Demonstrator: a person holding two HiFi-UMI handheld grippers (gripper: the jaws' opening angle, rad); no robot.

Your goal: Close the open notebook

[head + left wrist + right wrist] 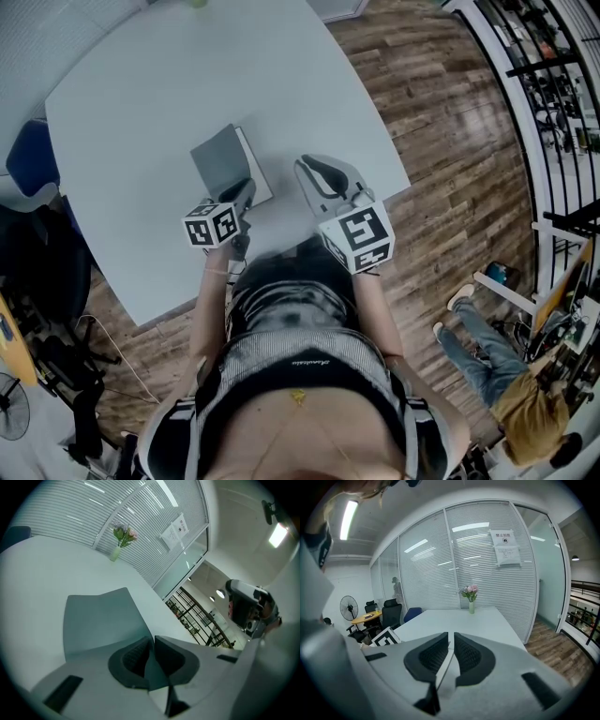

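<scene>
Jaws of the left gripper clamp the cover of the notebook, while the right gripper, right of the notebook, is pressed together and empty; such an edge pinch could slip.

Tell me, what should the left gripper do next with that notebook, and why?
Probably lower the grey cover onto the white page beside it, then let go. The left gripper is pinching the cover's near edge, and the cover stands tilted up off the page, so it is not yet closed.
</scene>
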